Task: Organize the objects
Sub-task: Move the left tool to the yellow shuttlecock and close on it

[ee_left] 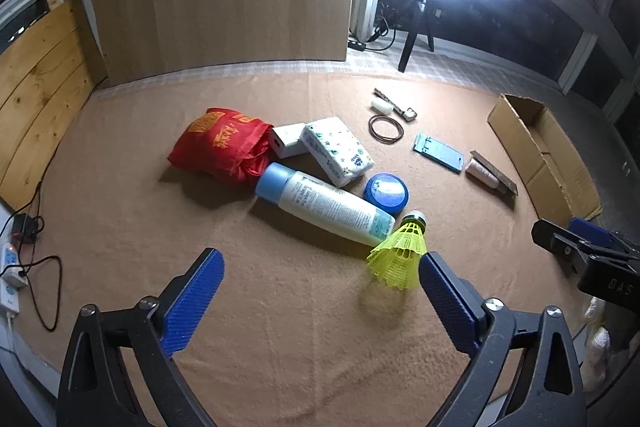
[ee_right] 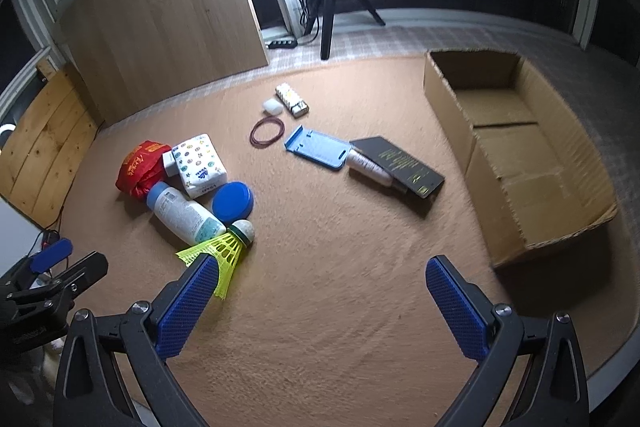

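Right wrist: cardboard box unfilled.

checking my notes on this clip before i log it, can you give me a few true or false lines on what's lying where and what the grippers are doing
1. The cardboard box is empty. True.
2. The left gripper is shut on the yellow shuttlecock. False: its jaws stand wide open, and the shuttlecock lies on the mat beside one finger.
3. The blue round tin lies next to the white bottle. True.
4. The rubber band is inside the box. False: it lies on the mat, near the blue plastic tray.
5. The right gripper is open and holds nothing. True.
6. The white bottle stands upright. False: it lies on its side.
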